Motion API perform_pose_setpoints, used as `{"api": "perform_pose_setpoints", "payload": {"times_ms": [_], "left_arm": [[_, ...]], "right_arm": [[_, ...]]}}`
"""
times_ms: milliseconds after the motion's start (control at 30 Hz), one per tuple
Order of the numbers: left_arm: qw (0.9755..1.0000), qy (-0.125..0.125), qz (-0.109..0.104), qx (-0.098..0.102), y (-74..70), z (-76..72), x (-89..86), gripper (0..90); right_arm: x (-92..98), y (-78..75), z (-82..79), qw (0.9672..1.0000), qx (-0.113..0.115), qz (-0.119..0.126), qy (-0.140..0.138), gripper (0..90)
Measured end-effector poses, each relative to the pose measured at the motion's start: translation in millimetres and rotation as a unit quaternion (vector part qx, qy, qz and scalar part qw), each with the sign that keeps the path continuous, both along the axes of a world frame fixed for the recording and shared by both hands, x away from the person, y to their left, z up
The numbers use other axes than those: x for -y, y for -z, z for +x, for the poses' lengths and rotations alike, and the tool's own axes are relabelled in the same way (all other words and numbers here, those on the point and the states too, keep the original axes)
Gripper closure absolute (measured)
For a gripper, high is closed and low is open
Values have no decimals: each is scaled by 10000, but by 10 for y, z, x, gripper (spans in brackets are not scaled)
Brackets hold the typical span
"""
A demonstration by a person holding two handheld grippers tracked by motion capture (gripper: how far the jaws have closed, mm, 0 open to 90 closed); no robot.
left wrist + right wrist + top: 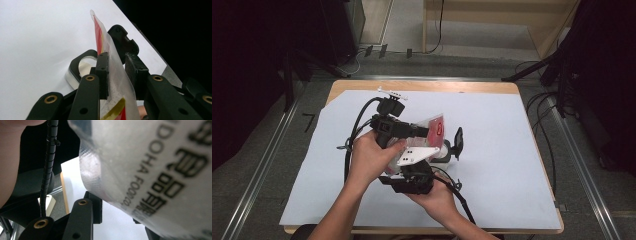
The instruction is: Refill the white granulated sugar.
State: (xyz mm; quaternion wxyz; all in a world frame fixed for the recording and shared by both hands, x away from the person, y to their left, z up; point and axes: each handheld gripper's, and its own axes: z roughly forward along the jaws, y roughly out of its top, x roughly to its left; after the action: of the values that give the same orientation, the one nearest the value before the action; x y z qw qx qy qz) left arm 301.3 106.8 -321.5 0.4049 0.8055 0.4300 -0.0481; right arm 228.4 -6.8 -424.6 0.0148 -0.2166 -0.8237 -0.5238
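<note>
A: What have I got in hand here?

B: A clear plastic packet (113,75) with red and yellow print, held up off the table. It stands edge-on between my left gripper (117,72)'s fingers (102,72); one pad lies flat on the film, the other sits just beside it, so it reads as a light pinch on the packet.

A: And the right gripper?

B: My right gripper (117,212) is under the packet's other end. The film with black lettering bulges over its fingers (96,207) and hides the far one. Can't tell if they press it or just cradle it.

A: Why two grips?

B: My guess: one end each keeps the limp bag taut and upright, probably to open it or turn it. In the high view both hands (372,155) crowd close together around it.

A: What's past the fingertips?

B: A black-rimmed round thing, maybe a lid or a tape roll (81,68), lies on the sheet just beyond the left fingers, under the packet.

A: Surface, room?

B: White sheet (507,150) over a wooden table (452,86), grey floor around it, cables (542,120) trailing at the side, dark curtains.
</note>
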Motion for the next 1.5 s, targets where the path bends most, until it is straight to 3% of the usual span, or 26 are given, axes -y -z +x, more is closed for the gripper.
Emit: {"api": "perform_pose_setpoints", "payload": {"times_ms": [1500], "left_arm": [[10000, 26, -17, 27, -2, -2, 8, 731]], "right_arm": [[-2, 0, -8, 10000, 37, -2, 29, 666]]}}
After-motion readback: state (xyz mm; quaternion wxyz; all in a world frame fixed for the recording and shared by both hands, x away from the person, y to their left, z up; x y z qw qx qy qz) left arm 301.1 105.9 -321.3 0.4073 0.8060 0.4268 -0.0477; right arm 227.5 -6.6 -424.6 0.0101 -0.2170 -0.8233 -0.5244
